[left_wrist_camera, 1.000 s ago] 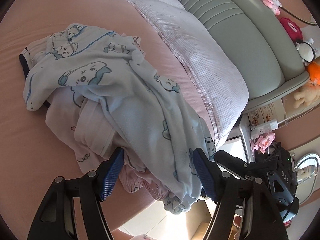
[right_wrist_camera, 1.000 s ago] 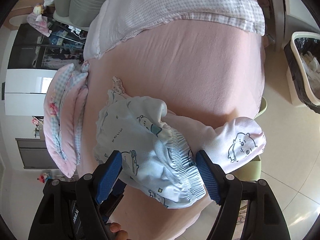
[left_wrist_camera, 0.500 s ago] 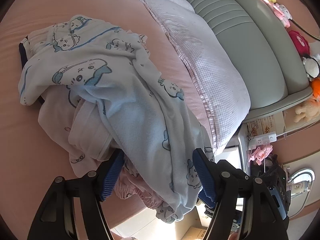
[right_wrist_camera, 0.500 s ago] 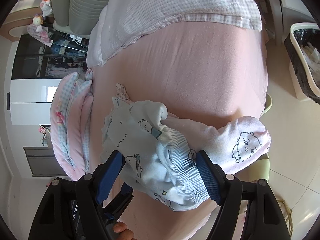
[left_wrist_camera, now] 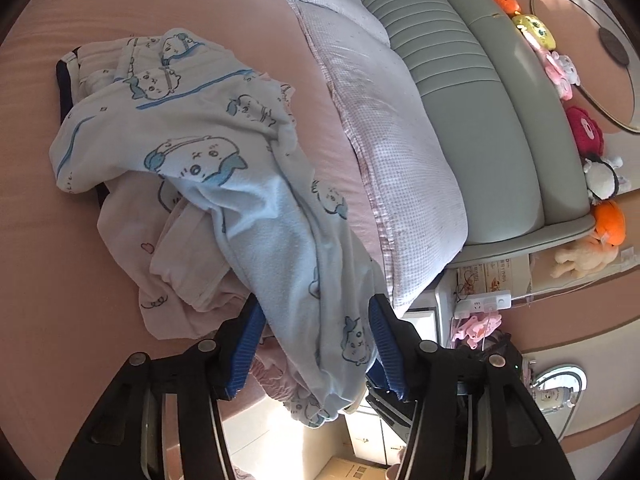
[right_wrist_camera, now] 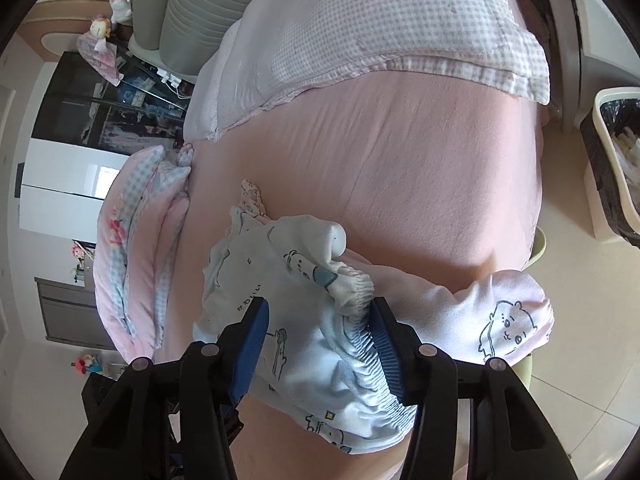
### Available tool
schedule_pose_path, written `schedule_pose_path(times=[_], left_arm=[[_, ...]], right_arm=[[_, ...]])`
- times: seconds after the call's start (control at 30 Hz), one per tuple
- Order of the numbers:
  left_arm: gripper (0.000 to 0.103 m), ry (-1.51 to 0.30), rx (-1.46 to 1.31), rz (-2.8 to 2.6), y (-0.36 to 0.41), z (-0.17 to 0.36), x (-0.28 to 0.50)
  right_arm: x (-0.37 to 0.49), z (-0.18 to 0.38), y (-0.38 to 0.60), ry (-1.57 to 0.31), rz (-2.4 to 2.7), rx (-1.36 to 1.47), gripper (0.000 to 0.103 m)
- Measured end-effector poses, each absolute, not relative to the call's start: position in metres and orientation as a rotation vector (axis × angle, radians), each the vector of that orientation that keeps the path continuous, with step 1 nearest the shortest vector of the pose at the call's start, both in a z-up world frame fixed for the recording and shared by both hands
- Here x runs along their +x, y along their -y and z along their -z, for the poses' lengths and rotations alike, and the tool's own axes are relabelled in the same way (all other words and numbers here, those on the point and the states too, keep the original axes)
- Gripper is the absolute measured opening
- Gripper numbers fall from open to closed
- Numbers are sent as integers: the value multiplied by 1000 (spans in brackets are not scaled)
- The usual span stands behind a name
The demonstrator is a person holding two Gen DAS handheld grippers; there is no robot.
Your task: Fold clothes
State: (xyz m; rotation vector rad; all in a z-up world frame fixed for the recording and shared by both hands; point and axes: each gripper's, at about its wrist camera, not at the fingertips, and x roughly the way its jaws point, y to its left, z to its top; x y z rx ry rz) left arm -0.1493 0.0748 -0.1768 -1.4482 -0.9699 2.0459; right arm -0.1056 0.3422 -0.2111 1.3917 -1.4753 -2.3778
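Observation:
A rumpled pile of clothes lies on the pink bed (left_wrist_camera: 48,280). On top is a light-blue garment (left_wrist_camera: 192,128) with cartoon prints, over a pale pink garment (left_wrist_camera: 180,264). One end of the blue garment hangs over the bed's edge and passes between the jaws of my left gripper (left_wrist_camera: 316,308), which are closing around the loose cloth. In the right wrist view, the gathered elastic waistband of a light-blue printed garment (right_wrist_camera: 320,360) lies between the closing jaws of my right gripper (right_wrist_camera: 320,304). A pink bear-print piece (right_wrist_camera: 500,320) lies to its right.
A checked pillow (left_wrist_camera: 392,140) and a grey-green padded headboard (left_wrist_camera: 480,100) run along the bed. Plush toys (left_wrist_camera: 584,136) line a ledge behind it. A folded pink checked blanket (right_wrist_camera: 132,240) lies on the bed's left, and a lined bin (right_wrist_camera: 616,160) stands on the floor.
Both pairs of jaws have narrowed around the cloth between them. The left wrist view has rolled and shifted, showing more headboard and toys. The right gripper has stayed in place.

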Motion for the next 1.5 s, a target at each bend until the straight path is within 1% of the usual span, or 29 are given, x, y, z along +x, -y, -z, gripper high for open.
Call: schedule_pose_path(times=[0.13,0.23,0.27,0.3,0.33,0.37,0.47,0.57,0.63,0.73,0.87,0.93,1.07,1.23,1.5], left_arm=[[50,922,-1477,-2057,-87,178,-157],[50,955,-1481,-2051,-86,185,-157],[44,949,-1484,-2065,-85,186,-157],[38,941,-1487,-2082,-85,186,-156],[26,914,-1500,-2107,-85,186,-156],[20,883,-1516,-2133,-86,186,-155],[15,855,-1487,-2163,-84,185,-152],[11,815,-1455,-2194,-82,179,-148],[9,776,-1427,-2220,-82,173,-146],[8,736,-1378,-2250,-82,164,-144],[5,743,-1341,-2261,-79,160,-144],[5,746,-1333,-2260,-77,158,-143],[5,736,-1293,-2274,-70,150,-138],[5,753,-1258,-2265,-58,140,-135],[3,697,-1219,-2288,-34,128,-126]], right_arm=[[-106,209,-336,1425,2423,1401,52],[-106,209,-333,1429,2454,1408,50],[-105,209,-332,1433,2469,1413,45],[-104,209,-332,1437,2484,1418,36],[-103,209,-331,1436,2498,1423,33],[-102,209,-331,1435,2512,1429,28],[-101,208,-331,1420,2518,1423,19],[-98,201,-329,1394,2540,1399,17],[-97,196,-327,1365,2555,1389,16],[-97,182,-318,1264,2625,1370,15],[-97,166,-304,1127,2696,1327,13],[-97,163,-297,1095,2686,1306,12],[-97,162,-288,1124,2601,1253,11],[-97,155,-272,1106,2548,1184,10],[-108,155,-237,1073,2451,1193,10]])
